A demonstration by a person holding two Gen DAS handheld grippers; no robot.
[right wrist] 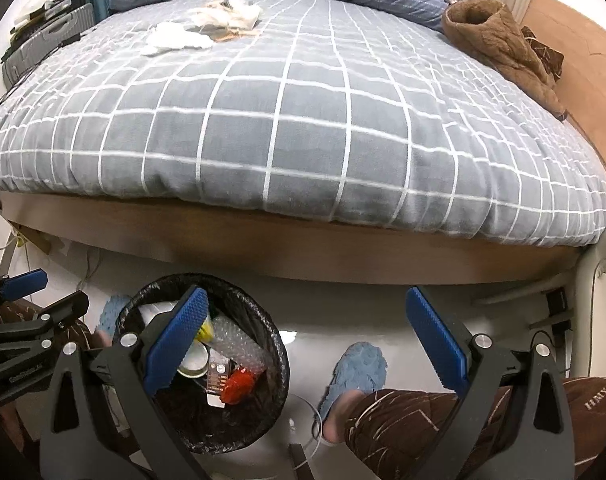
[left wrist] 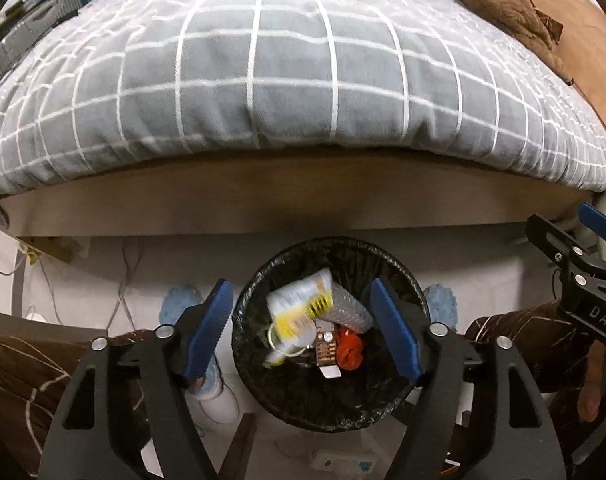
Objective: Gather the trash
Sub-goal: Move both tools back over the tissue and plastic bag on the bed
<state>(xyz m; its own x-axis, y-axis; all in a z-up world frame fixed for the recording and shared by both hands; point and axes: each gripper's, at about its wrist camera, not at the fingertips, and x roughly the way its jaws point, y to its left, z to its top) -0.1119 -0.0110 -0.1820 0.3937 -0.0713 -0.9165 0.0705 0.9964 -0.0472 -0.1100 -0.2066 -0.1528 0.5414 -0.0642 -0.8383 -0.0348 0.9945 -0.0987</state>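
The left gripper hung over the black-lined trash bin in the lower centre of the frame, jaws spread wide with nothing between them. A blurred white-and-yellow wrapper lay in the bin among bubble wrap and a red crumpled piece. The right gripper stood open too, empty, above the floor and a blue slipper. White tissues lay at upper left on the grey checked duvet.
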